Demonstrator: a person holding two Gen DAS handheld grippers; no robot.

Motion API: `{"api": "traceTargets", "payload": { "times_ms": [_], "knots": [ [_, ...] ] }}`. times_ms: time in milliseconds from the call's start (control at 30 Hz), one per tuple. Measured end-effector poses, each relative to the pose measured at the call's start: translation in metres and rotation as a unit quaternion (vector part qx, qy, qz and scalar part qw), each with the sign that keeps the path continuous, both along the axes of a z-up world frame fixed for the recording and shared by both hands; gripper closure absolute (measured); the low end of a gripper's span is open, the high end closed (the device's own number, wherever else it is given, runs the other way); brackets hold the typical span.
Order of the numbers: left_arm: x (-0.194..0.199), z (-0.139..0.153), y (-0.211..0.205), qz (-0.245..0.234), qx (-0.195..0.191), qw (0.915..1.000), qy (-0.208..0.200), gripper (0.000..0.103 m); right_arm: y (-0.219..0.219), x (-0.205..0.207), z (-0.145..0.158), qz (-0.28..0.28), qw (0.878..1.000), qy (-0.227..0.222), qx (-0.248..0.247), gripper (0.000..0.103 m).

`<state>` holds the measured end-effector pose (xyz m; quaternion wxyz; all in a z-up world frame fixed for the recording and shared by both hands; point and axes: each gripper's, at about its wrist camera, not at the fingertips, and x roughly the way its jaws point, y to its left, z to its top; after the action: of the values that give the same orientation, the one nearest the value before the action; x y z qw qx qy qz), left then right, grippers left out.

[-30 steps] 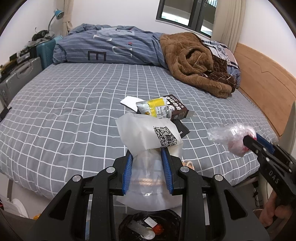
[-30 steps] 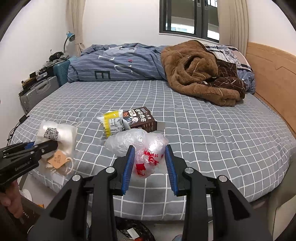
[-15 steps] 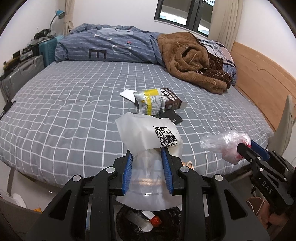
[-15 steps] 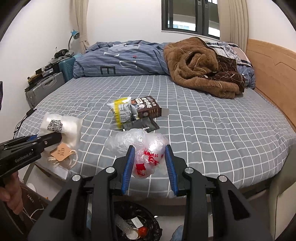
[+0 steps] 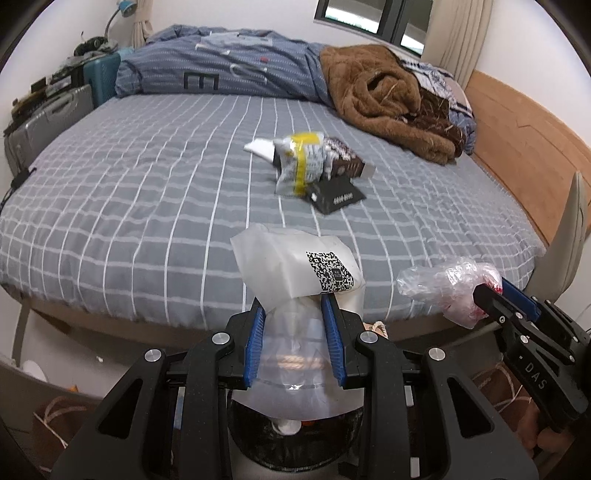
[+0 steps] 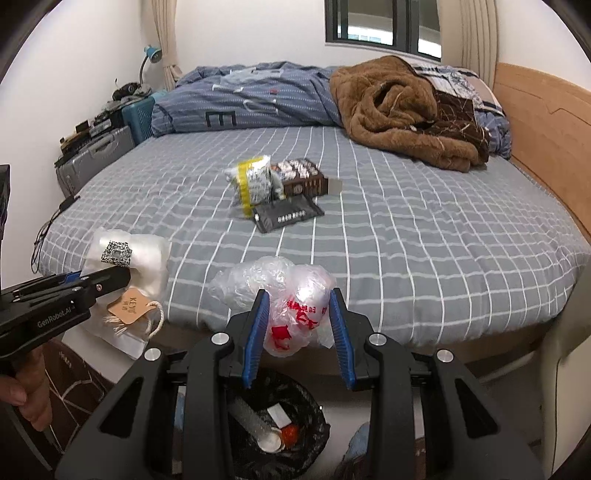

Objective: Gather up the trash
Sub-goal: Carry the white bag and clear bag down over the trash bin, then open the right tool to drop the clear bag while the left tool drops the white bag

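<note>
Trash: left gripper (image 5: 294, 341) clamps QR-coded pouch (image 5: 295, 269), right gripper (image 6: 298, 329) red-printed bag (image 6: 295, 295).

Home bedroom. Large bed (image 6: 406, 229) with grey checked sheet fills room; wooden headboard (image 6: 546, 122) along right side. Blue striped duvet (image 6: 258, 99) bunched at far end, brown fleece blanket (image 6: 399, 114) heaped beside it. Curtained window (image 6: 384, 22) in white far wall. Suitcases (image 6: 96, 155) and blue lamp (image 6: 153, 55) at left. Lined bin (image 6: 280, 424) on floor at bed's near edge.
</note>
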<state>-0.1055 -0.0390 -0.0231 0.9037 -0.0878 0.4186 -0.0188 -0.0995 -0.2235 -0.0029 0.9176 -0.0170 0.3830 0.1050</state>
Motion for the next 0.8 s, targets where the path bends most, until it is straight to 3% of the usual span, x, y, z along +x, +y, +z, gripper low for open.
{"api": "traceTargets", "payload": {
  "times_ms": [567, 800],
  "knots": [
    [-0.036, -0.050, 0.003, 0.005, -0.003, 0.9980, 0.063, 0.074, 0.010, -0.031, -0.045, 0.014, 0.998, 0.059, -0.019, 0.071],
    [-0.034, -0.081, 0.005, 0.004, 0.003, 0.9958, 0.091, 0.074, 0.017, -0.027, -0.081, 0.016, 0.995, 0.095, -0.033, 0.071]
  ]
}}
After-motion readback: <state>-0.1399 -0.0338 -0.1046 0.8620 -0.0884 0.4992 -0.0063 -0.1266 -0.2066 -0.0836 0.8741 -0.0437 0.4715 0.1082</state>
